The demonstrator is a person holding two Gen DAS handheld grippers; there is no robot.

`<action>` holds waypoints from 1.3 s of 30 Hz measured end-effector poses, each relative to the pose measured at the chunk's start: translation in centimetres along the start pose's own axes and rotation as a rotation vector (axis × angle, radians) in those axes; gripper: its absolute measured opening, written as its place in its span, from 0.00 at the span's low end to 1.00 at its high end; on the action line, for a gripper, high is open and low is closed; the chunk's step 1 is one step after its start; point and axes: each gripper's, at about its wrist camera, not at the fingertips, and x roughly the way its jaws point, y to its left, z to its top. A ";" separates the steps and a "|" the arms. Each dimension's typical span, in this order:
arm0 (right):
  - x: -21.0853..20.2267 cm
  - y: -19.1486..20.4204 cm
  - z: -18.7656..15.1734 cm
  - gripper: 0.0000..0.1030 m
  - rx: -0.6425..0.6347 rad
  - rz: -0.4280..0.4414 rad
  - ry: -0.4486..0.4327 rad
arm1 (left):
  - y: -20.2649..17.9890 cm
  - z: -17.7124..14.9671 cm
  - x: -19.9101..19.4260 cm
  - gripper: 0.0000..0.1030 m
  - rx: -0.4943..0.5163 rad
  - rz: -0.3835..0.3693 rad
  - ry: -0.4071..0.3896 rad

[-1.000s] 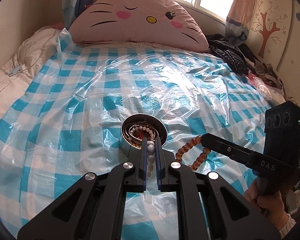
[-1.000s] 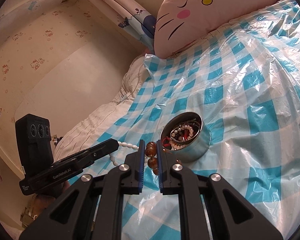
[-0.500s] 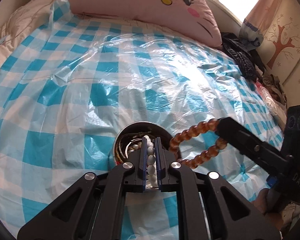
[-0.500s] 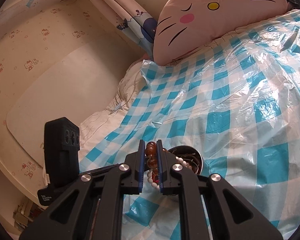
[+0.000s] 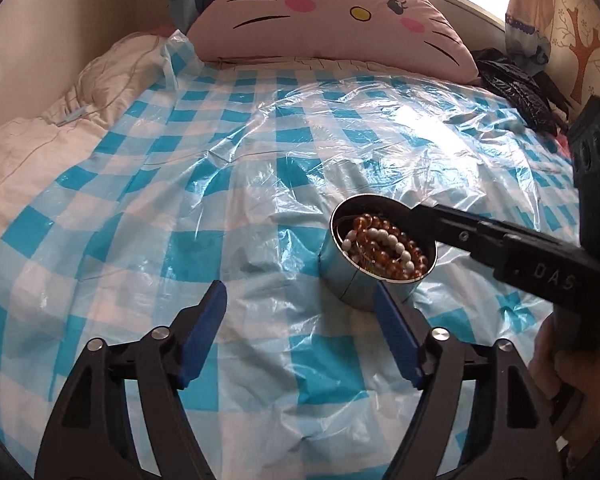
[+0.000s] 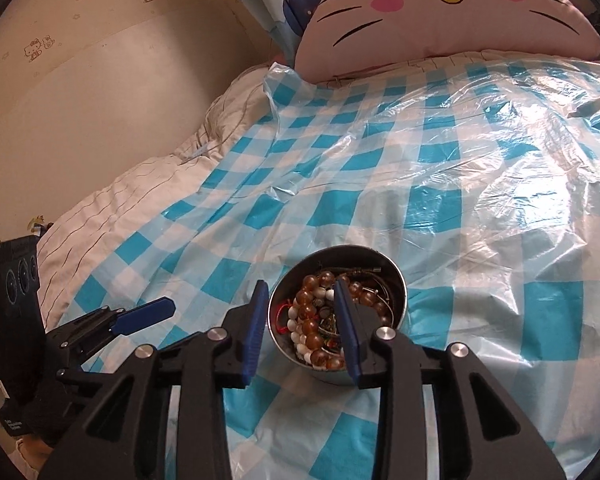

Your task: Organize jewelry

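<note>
Shiny metal tin (image 5: 354, 276) on glossy, crinkled plastic sheet (image 5: 260, 152).

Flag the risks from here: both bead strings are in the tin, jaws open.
1. The right gripper hangs over the metal tin, one finger among the amber bead bracelet; pulling back could snag a strand.
2. The tin sits on the slick, wrinkled plastic sheet over soft bedding; a nudge may tip it.
3. The left gripper has just opened close beside the tin.

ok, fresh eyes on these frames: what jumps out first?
The round metal tin heaped with amber and white bead bracelets, sitting mid-bed on the blue-checked plastic sheet. Then the big pink cat-face cushion at the head of the bed. The right gripper hangs open over the tin.
</note>
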 end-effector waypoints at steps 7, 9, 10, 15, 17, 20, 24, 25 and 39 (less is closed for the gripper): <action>-7.8 1.6 -4.7 0.71 -0.048 -0.265 -0.047 | -1.5 -4.7 -3.8 0.86 0.072 0.084 0.007; -10.1 1.8 -6.3 0.71 -0.059 -0.332 -0.067 | -1.8 -5.4 -5.2 0.89 0.065 0.097 -0.018; -11.1 1.8 -7.0 0.73 -0.061 -0.365 -0.077 | -2.0 -5.6 -6.1 0.90 0.058 0.098 -0.042; -14.8 1.4 -9.3 0.76 -0.013 -0.429 -0.139 | -3.2 -6.7 -7.9 0.93 0.088 0.083 -0.100; -15.9 1.5 -9.8 0.82 0.001 -0.461 -0.187 | -4.2 -6.9 -8.7 0.93 0.125 0.093 -0.141; -16.3 1.9 -10.1 0.86 -0.006 -0.490 -0.206 | -5.5 -7.2 -9.4 0.93 0.183 0.079 -0.164; -16.3 2.0 -10.1 0.90 -0.009 -0.511 -0.205 | -6.3 -8.0 -9.8 0.93 0.194 0.061 -0.155; -16.4 2.2 -10.2 0.90 -0.009 -0.511 -0.207 | -6.2 -8.1 -10.0 0.93 0.187 0.057 -0.158; -16.5 3.4 -10.8 0.93 -0.053 -0.537 -0.227 | -3.6 -8.1 -10.2 0.93 0.071 0.045 -0.131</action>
